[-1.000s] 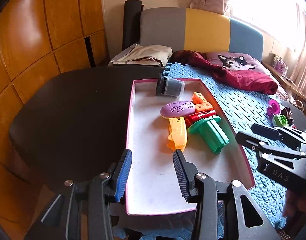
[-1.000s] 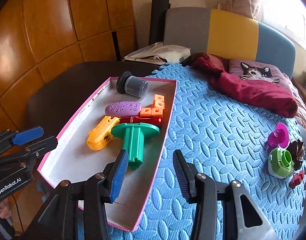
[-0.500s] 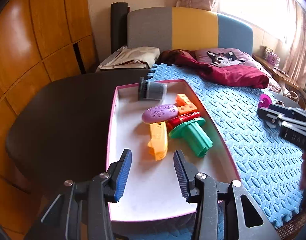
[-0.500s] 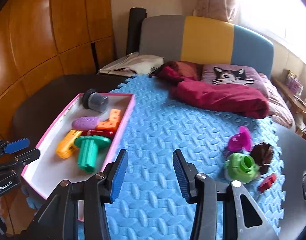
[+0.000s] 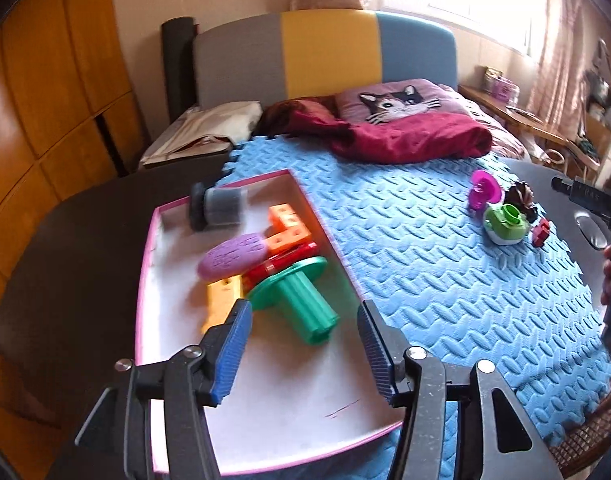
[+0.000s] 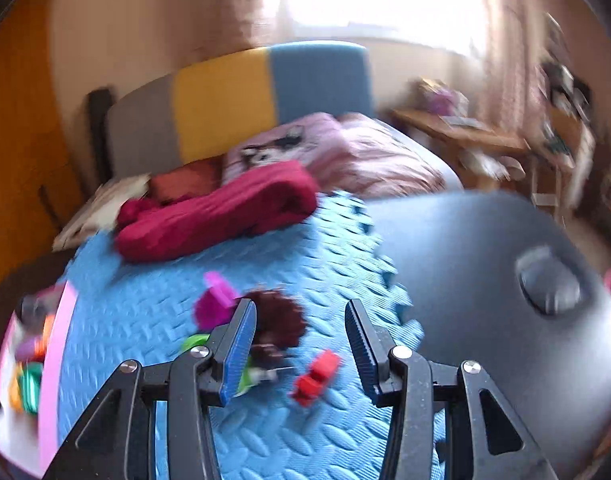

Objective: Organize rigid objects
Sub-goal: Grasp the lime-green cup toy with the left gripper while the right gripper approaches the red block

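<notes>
Left gripper (image 5: 303, 344) over the near end of the pink-rimmed tray (image 5: 145, 280), jaws just widened, released, nothing between them; tray sits on the foam mat's (image 5: 425, 280) left edge and holds a green plunger piece (image 5: 301, 300), purple oval (image 5: 233, 254), orange blocks (image 5: 287, 228), a yellow piece (image 5: 221, 300), a red piece (image 5: 281, 262) and a grey jar (image 5: 219, 206) at its far end. Right gripper (image 6: 301, 340) parted and empty above the mat's right edge, red block (image 6: 317, 376) lying on the mat below the gap. Beside it, a dark brown toothed piece (image 6: 281, 320), magenta piece (image 6: 213, 300) and green piece (image 6: 195, 342), blurred.
</notes>
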The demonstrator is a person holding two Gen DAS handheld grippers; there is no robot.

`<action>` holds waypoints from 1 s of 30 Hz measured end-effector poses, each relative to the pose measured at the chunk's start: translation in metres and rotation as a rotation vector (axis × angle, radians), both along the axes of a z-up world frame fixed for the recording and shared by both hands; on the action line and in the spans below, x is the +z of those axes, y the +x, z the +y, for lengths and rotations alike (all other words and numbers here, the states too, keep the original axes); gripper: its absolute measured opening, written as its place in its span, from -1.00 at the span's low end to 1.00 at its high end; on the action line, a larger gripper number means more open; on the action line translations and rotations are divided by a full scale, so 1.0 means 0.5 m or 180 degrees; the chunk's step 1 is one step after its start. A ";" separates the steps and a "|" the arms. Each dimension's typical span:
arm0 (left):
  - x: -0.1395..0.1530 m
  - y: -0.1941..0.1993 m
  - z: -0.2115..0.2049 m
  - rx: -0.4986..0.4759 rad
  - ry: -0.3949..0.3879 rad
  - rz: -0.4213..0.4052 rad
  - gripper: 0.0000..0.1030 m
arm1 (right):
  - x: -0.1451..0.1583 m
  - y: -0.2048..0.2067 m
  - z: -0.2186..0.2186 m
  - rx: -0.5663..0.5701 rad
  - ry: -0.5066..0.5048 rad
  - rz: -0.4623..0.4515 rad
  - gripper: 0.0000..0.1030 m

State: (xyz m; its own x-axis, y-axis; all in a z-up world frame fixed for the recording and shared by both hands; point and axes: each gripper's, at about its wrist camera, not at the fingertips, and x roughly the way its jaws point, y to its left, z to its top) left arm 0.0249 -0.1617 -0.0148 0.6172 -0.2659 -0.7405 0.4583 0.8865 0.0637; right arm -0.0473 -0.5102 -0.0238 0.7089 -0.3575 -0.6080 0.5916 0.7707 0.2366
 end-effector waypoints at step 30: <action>-0.062 0.027 -0.489 -0.2212 0.0505 0.0006 0.63 | -0.028 -0.040 -0.072 -0.0164 0.0979 -0.0325 -0.08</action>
State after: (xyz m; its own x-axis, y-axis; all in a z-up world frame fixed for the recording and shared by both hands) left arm 0.0385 -0.4062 -0.0457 0.3426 -0.4864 -0.8038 0.9143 0.3692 0.1664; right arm -0.0671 -0.5459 -0.0377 0.7576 -0.2049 -0.6197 0.5890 0.6236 0.5139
